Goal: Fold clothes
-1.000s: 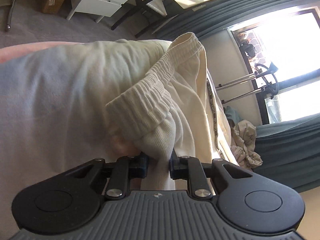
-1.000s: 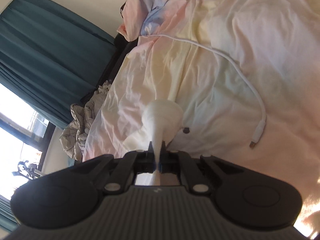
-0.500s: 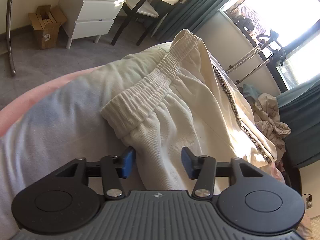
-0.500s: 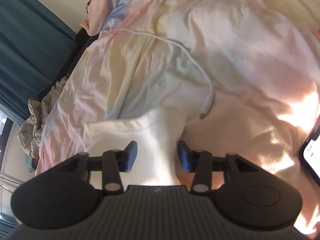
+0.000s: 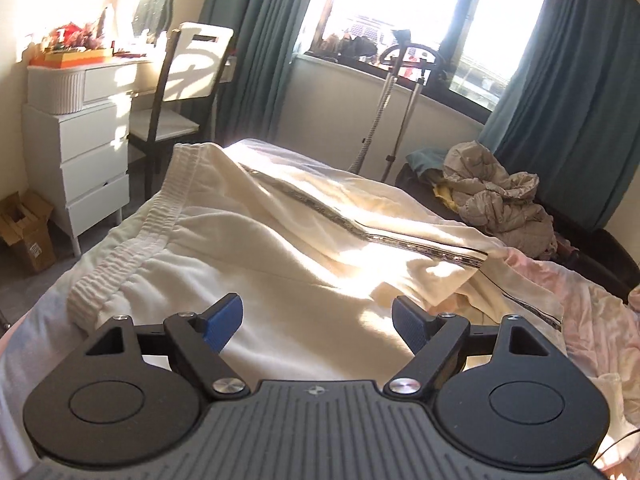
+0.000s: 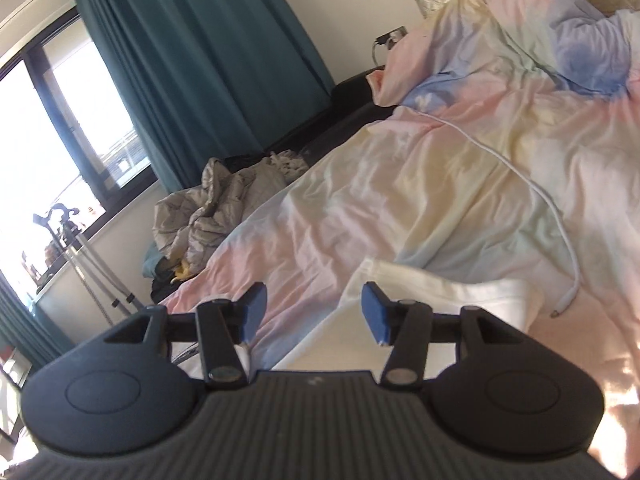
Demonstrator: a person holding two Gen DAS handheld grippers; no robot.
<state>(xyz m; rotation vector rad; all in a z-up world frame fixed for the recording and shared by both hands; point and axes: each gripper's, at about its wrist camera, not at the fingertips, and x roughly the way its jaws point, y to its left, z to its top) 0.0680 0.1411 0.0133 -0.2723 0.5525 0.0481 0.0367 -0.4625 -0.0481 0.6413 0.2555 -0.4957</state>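
Both grippers have let go since a second ago, and the cream trousers (image 5: 288, 240) now lie flat on the bed (image 6: 460, 184) in the sun. Left gripper (image 5: 318, 318) is opening with nothing between its jaws; right gripper (image 6: 310, 308) hangs released over the hem. I'd smooth the wrinkles near the waistband (image 5: 132, 248) first, then fold crosswise, steering clear of the charging cable (image 6: 532, 196).

You have let go with both hands: your left gripper (image 5: 318, 322), which pinched the cream trousers (image 5: 288, 240) near the waistband, is now spreading wide above them. Your right gripper (image 6: 314, 312) has released the trouser leg (image 6: 436, 292), which now lies flat on the bedsheet (image 6: 460, 176).
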